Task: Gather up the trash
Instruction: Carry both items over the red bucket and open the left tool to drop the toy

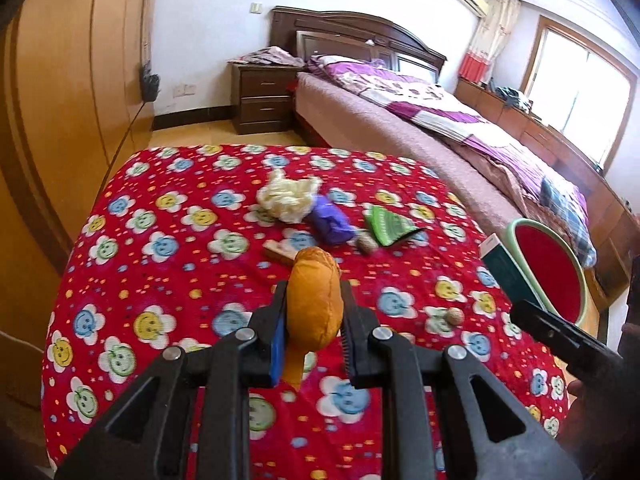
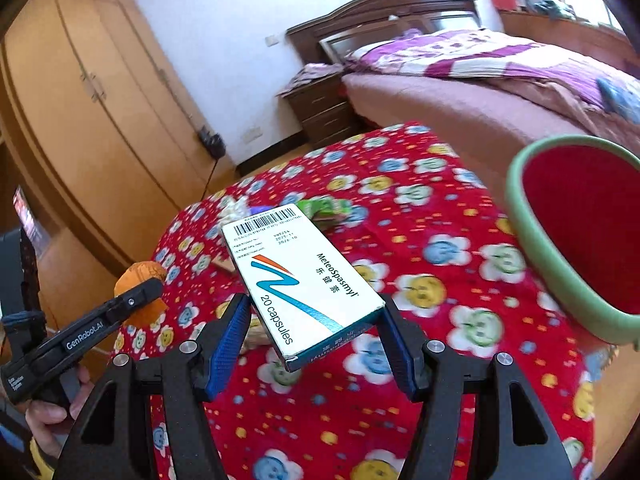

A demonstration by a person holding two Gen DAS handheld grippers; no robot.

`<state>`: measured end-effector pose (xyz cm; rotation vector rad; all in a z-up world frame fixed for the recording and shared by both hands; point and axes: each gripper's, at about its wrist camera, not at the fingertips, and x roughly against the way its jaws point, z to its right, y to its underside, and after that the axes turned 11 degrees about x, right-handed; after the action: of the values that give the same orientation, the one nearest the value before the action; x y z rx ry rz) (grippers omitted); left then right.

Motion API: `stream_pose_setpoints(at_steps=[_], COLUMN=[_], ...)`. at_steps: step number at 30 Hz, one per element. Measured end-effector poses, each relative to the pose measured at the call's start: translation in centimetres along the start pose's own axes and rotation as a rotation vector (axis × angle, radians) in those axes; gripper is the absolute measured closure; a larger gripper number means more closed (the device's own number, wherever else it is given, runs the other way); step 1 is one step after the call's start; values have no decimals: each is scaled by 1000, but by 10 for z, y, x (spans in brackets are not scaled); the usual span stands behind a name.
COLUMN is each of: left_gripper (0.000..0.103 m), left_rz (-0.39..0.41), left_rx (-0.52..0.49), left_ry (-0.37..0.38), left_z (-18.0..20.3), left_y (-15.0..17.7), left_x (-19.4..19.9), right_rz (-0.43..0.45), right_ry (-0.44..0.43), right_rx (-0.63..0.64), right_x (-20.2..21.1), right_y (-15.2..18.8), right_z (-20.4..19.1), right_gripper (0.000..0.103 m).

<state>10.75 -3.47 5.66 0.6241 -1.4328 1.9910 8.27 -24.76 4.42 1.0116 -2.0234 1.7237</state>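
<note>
Above a table draped in a red smiley-flower cloth (image 1: 168, 280), the left gripper (image 1: 314, 300) is clenched on a piece of orange peel (image 1: 316, 300), lifted clear of the cloth. Beside it, the right gripper (image 2: 316, 316) grasps a white medicine box (image 2: 300, 276) by its sides, near a green-rimmed red bin (image 2: 532, 236). Further back on the cloth lie a crumpled tissue (image 1: 286, 198), a purple wrapper (image 1: 332, 222), a green packet (image 1: 390, 226) and two nut shells (image 1: 366, 245).

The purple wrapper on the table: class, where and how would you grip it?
Grip the purple wrapper across its narrow middle, coming down from above. It lies flat and long on the red cloth, with the white crumpled paper close beside one end.
</note>
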Motion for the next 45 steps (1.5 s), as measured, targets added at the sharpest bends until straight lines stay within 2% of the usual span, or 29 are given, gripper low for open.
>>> stream_pose_setpoints(at_steps=[13,25,39,45], left_gripper=[81,81,81,81], left_rz=[-24,-87,-143,-161], left_rx=[-135,-250,-369,-398], left_ry=[90,219,293,300], left_z=[85,167,245,270], left_y=[16,32,47,50], left_x=[-3,-25,-60,-83], right_rz=[105,156,175,178], right_ry=[142,289,357,372], right_rx=[-122,-249,-344,-361], right_x=[59,94,111,116], right_y=[16,39,57,62], right_z=[65,128,174,187], right_gripper=[38,38,38,38])
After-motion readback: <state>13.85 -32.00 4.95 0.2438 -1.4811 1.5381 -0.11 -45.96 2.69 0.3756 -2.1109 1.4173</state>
